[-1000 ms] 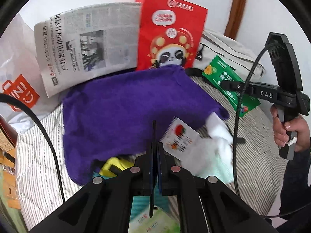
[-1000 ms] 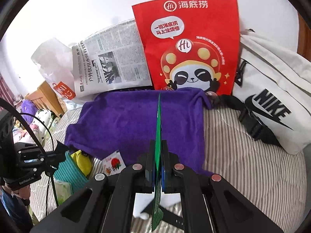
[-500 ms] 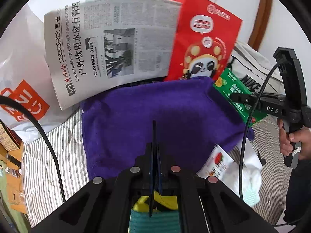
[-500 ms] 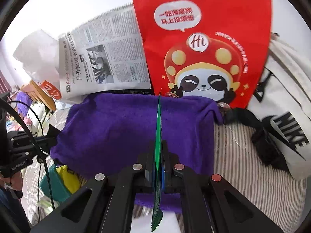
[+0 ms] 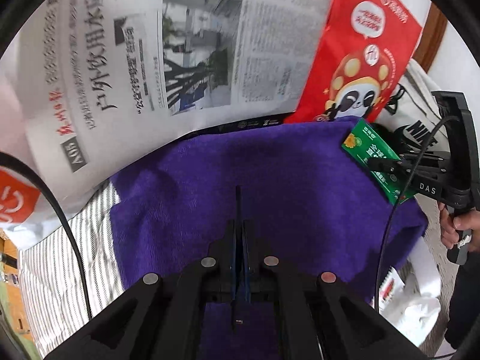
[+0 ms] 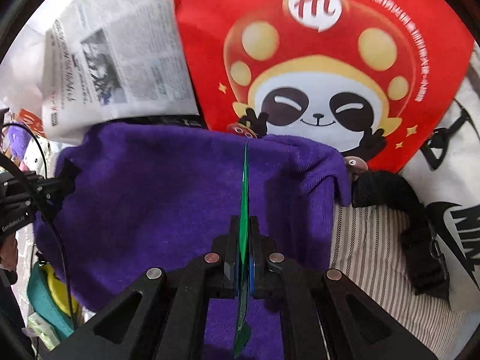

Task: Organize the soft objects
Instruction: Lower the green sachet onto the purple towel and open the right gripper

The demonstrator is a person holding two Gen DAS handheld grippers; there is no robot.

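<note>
Purple fleece towel (image 5: pixel 270 186) spread flat on striped bedding, directly ahead of and beneath both tools, far edge against the upright bag. Green sachet (image 6: pixel 244 198) held edge-on, upright, above towel's right part.

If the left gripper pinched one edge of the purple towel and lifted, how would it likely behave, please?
The purple towel would probably drape and sag: its far corner already folds limply. Its plush pile suggests a secure, non-slippery pinch. It likely drags on the striped bedding rather than sliding freely.

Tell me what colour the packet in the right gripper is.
Green packet, clearest in the left wrist view.
</note>
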